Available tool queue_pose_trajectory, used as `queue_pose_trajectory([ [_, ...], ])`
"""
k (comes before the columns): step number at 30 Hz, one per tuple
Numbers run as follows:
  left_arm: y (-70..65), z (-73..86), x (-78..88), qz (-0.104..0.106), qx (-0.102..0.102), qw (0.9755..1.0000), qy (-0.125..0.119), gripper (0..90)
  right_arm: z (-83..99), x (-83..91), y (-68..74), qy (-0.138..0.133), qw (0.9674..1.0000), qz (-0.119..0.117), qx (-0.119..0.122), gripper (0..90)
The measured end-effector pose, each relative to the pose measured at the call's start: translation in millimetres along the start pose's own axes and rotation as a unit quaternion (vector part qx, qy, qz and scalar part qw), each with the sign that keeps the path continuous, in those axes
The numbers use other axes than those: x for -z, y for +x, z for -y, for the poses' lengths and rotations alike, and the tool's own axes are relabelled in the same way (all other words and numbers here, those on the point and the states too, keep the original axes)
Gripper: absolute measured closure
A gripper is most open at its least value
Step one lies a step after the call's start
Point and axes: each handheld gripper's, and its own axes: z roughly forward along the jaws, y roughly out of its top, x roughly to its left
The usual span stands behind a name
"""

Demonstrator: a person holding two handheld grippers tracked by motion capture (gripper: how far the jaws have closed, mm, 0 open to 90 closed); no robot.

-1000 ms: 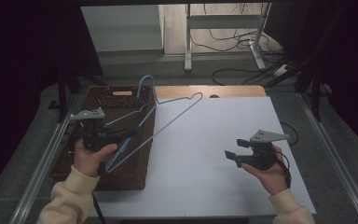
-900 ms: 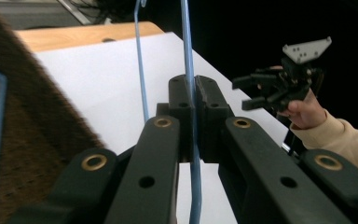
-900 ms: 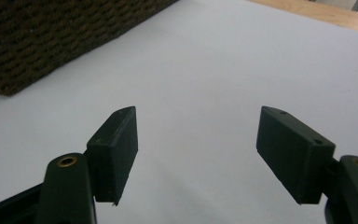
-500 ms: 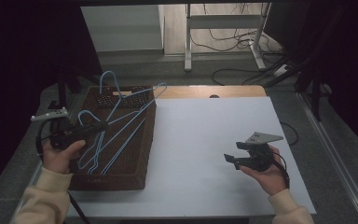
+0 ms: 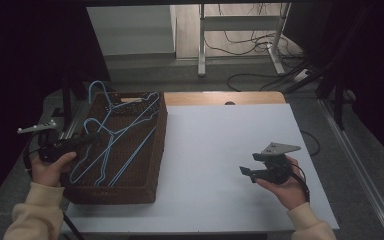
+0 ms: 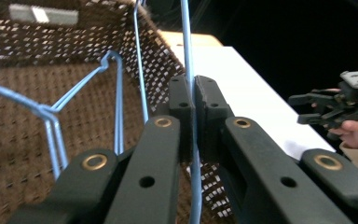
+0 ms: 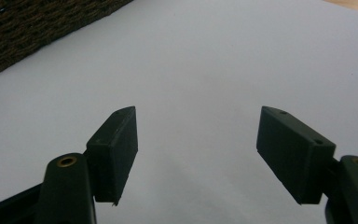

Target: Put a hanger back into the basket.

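Left hand-held gripper, jaws clamped on the wire of a light-blue wire coat hanger lying over the brown woven wicker basket on the white-covered bench. Right hand-held gripper, jaws spread wide and empty, above the bench.

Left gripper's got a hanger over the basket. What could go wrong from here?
1. The left gripper pinches only a thin wire of the blue hanger; it could slip or swing in the grip.
2. Other blue hangers lie in the wicker basket close under it; hooks may snag and tangle.
3. The right gripper stands open over the white sheet, too far to steady anything.
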Motion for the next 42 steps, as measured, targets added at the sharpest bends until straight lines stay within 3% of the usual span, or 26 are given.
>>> queue_pose_trajectory([
  [10, 8.6, 5.6, -18.5, -0.002, 0.011, 0.9997, 0.023, 86.3, 0.4, -1.1, 0.7, 0.005, 1.0, 0.0, 0.003, 29.4],
  [18, 16.4, 13.7, -37.3, -0.021, 0.025, 0.9981, 0.051, 86.3, 0.1, -0.4, 1.5, 0.004, 1.0, 0.001, 0.006, 29.4],
  [20, 19.6, 16.6, -41.4, -0.027, 0.032, 0.9972, 0.062, 86.2, 0.1, -0.4, 1.7, 0.005, 1.0, 0.002, 0.007, 29.5],
  [23, 20.7, 15.8, -41.4, -0.035, 0.036, 0.997, 0.059, 86.1, 0.1, -0.3, 1.7, 0.005, 1.0, 0.002, 0.008, 29.4],
  [25, 21.2, 16.0, -41.6, -0.056, 0.041, 0.9957, 0.061, 84.7, 0.1, -0.3, 1.7, 0.006, 0.9999, 0.003, 0.008, 29.4],
  [26, 21.8, 15.8, -41.2, -0.07, 0.041, 0.9949, 0.06, 79.4, 0.1, -0.4, 1.8, 0.006, 0.9999, 0.003, 0.009, 29.5],
  [28, 20.5, 15.4, -40.3, -0.1, 0.022, 0.9924, 0.068, 69.0, 0.0, -0.5, 2.2, 0.006, 0.9999, 0.003, 0.01, 29.5],
  [30, 16.6, 14.9, -40.6, -0.118, 0.008, 0.9906, 0.07, 57.9, -0.2, -0.5, 2.8, 0.007, 0.9999, 0.003, 0.011, 29.4],
  [31, 13.6, 14.2, -41.2, -0.131, -0.004, 0.9885, 0.075, 51.0, -0.3, -0.6, 2.9, 0.007, 0.9999, 0.003, 0.011, 29.5],
  [33, 6.8, 12.7, -41.4, -0.149, -0.027, 0.9853, 0.078, 46.3, -0.4, -0.9, 3.1, 0.007, 0.9999, 0.004, 0.013, 29.4],
  [36, -7.7, 9.6, -40.4, -0.147, -0.056, 0.9848, 0.075, 39.5, -0.7, -0.8, 3.5, 0.007, 0.9999, 0.004, 0.014, 29.4],
  [42, -42.7, 10.2, -42.1, -0.1, -0.107, 0.987, 0.067, 29.2, -0.4, -0.3, 2.3, 0.007, 0.9999, 0.003, 0.011, 29.2],
])
